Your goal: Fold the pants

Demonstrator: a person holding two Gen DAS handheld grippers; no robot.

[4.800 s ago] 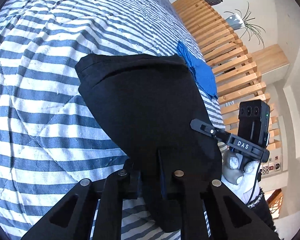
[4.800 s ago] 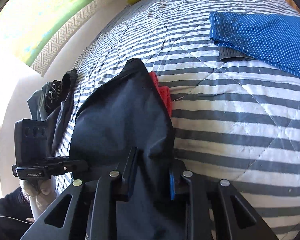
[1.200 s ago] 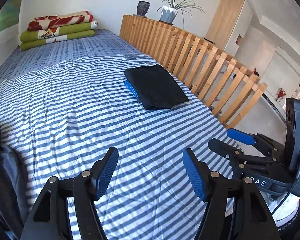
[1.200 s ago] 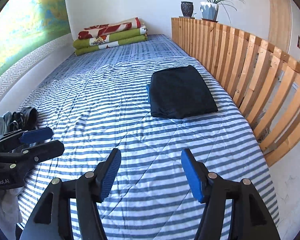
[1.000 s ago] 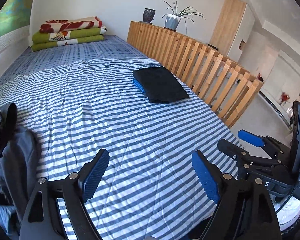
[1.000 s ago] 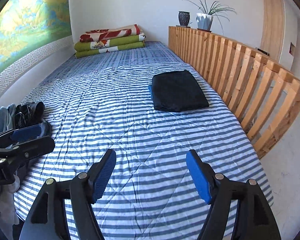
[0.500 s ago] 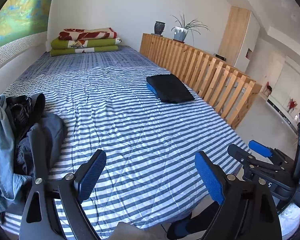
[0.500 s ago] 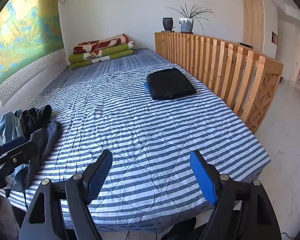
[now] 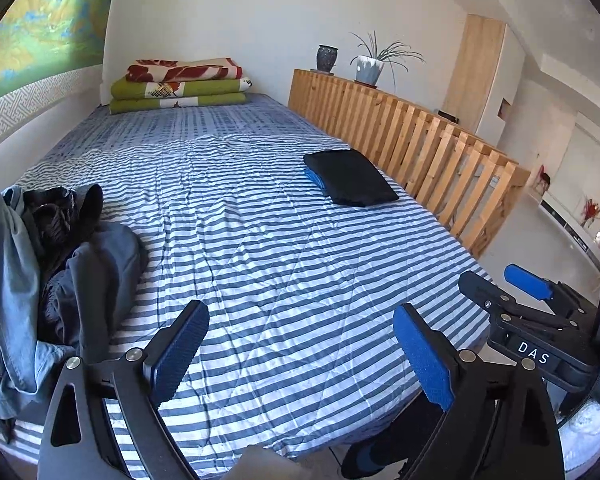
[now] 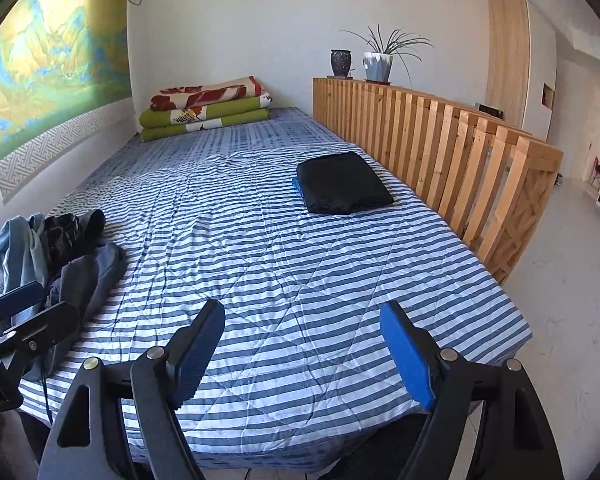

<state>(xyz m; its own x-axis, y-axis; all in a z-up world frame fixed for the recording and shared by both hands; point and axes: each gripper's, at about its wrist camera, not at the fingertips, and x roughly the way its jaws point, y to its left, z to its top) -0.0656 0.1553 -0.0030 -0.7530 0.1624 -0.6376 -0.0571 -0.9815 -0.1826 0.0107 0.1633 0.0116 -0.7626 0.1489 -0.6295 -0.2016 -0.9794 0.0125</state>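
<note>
Both grippers had backed off past the bed's [image 10: 340,280] near edge; left gripper [image 9: 300,344] and right gripper [image 10: 300,344] gaped empty, left still widening. Folded black pants [image 10: 346,182] lay at 1 o'clock beside the wooden railing [image 10: 452,152]; unfolded clothes pile [image 9: 40,264] at 9 o'clock.

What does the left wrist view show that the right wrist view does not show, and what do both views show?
Only the left wrist view shows the right gripper, open and empty, with its white "DAS" label, and a dark sock or shoe tip at the bed's foot.

Only the right wrist view shows the left gripper, open and empty, at its left edge.

Both show the blue-and-white striped bed cover, the folded black pants on a blue cloth near the wooden slatted rail, the pile of unfolded grey and blue clothes, and the stacked green and red blankets.
</note>
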